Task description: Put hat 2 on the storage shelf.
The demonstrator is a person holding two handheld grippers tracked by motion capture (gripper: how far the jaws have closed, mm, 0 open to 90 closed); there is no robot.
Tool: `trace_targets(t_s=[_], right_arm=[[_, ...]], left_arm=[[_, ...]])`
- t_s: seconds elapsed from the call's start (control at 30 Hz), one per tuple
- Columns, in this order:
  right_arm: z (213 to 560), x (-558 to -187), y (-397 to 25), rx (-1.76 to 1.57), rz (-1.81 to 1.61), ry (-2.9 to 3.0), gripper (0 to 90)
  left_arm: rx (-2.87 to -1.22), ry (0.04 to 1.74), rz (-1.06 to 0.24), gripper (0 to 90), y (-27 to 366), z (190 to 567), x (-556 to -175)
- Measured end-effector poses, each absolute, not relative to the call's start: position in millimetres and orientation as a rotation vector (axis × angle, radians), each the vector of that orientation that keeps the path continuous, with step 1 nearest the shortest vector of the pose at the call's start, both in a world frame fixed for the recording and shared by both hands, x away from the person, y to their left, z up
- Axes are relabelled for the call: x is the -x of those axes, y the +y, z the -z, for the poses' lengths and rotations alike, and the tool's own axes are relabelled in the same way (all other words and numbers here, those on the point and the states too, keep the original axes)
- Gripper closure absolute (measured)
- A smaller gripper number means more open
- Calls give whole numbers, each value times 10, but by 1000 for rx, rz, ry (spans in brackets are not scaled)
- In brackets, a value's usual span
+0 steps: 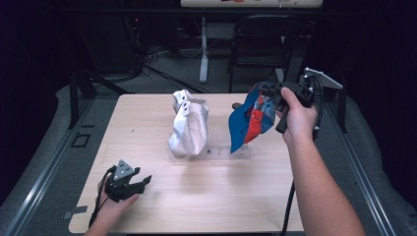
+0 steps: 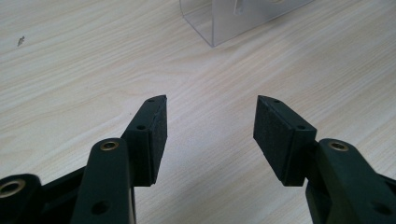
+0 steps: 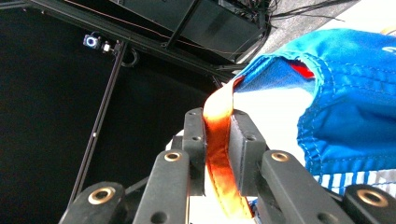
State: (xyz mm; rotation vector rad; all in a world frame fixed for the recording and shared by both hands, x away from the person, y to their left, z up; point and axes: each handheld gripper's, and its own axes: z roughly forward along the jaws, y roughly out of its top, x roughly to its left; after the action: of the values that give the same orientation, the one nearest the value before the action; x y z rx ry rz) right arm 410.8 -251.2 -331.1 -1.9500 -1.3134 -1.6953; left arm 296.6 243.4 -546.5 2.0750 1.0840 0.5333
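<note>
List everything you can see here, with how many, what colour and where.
Blue bag: one, blue with red and striped parts, hanging above the table's right side by its orange strap.
White bag: one, white, standing mid-table.
Clear stand: one, transparent, lying behind and between the bags.
Table: one, light wood.
Chair: one, black, on the floor beyond the table.
Left hand-held gripper: black, jaws open, low over the table's near left.
Right hand-held gripper: black, jaws shut on the orange strap, raised at right.
</note>
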Motion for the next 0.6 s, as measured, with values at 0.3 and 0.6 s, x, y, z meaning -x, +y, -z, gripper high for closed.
trace_targets(t_s=[0.3, 0.6], right_arm=[[3396, -4146, -2394, 1917, 1660, -1336, 779], [3497, -4177, -2257, 1903, 1612, -1378, 778]], left_arm=[[-2076, 1085, -534, 449, 2437, 5465, -2969], [-2080, 1085, -534, 449, 2443, 5457, -2964]])
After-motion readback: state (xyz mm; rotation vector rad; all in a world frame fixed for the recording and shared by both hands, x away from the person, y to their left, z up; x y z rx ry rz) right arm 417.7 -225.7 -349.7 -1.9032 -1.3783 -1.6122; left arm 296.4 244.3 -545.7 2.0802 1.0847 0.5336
